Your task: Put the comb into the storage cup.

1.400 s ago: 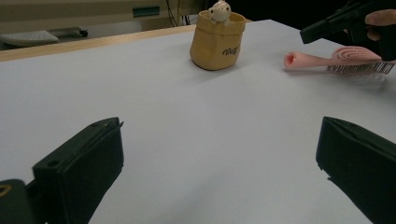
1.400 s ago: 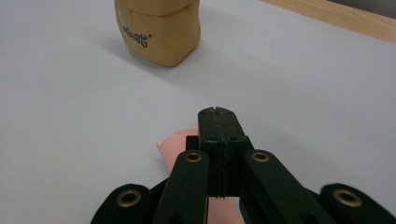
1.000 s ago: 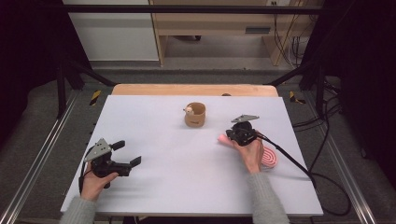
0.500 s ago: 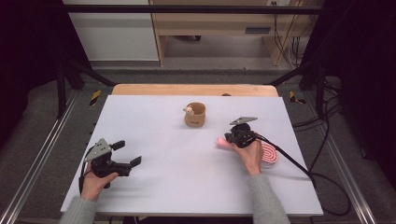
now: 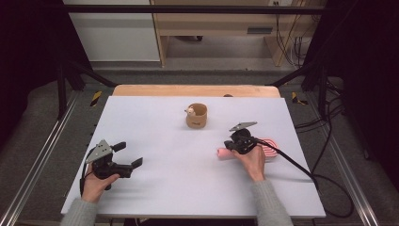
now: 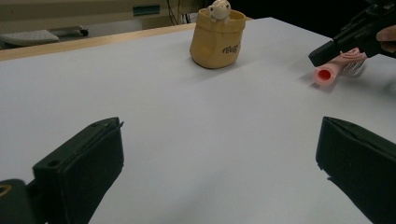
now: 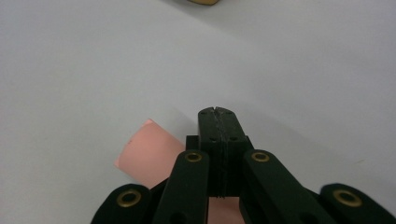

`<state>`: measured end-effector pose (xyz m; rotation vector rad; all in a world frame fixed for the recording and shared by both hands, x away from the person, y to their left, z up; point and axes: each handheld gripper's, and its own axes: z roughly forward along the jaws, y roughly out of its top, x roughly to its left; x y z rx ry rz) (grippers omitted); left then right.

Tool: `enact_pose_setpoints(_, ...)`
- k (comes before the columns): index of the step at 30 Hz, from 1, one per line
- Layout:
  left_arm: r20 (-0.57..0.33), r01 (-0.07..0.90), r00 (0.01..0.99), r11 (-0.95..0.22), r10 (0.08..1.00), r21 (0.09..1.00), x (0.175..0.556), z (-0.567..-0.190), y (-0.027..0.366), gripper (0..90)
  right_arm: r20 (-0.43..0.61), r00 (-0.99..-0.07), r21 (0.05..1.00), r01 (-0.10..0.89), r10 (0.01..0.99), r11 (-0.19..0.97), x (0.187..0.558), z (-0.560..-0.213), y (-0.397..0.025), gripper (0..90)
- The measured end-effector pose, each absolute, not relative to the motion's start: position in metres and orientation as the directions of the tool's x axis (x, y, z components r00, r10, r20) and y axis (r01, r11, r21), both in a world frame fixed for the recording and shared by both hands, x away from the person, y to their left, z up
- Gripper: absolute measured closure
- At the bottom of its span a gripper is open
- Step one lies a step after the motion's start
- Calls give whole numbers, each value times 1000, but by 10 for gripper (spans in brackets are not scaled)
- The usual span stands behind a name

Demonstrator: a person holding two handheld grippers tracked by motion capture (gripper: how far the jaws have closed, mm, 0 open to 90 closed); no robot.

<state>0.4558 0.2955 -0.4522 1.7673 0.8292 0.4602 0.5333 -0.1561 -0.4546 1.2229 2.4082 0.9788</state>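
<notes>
Right gripper (image 5: 234,144), fingers pressed together, sits over the pink roll (image 5: 224,153) near the desk's (image 5: 164,197) right edge. Left gripper (image 5: 129,156), fingers apart, near the left front corner.

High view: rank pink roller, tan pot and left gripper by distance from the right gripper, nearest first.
From the right gripper:
1. Pink roller, directly under and beside it, right side of the table.
2. Tan pot with a small figure on its rim, up-left, toward the table's far middle.
3. Left gripper, far across on the left, near edge.
</notes>
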Motion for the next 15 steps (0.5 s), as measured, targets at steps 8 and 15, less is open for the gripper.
enact_pose_setpoints(8, -87, 309, 682, -178, 726, 934, 456, -452, 295, 8, 65, -627, 663, 608, 776, 437, 526, -457, -154, 900)
enact_pose_setpoints(15, -87, 308, 683, -179, 725, 934, 456, -452, 295, 8, 65, -643, 649, 608, 763, 457, 518, -455, -154, 900)
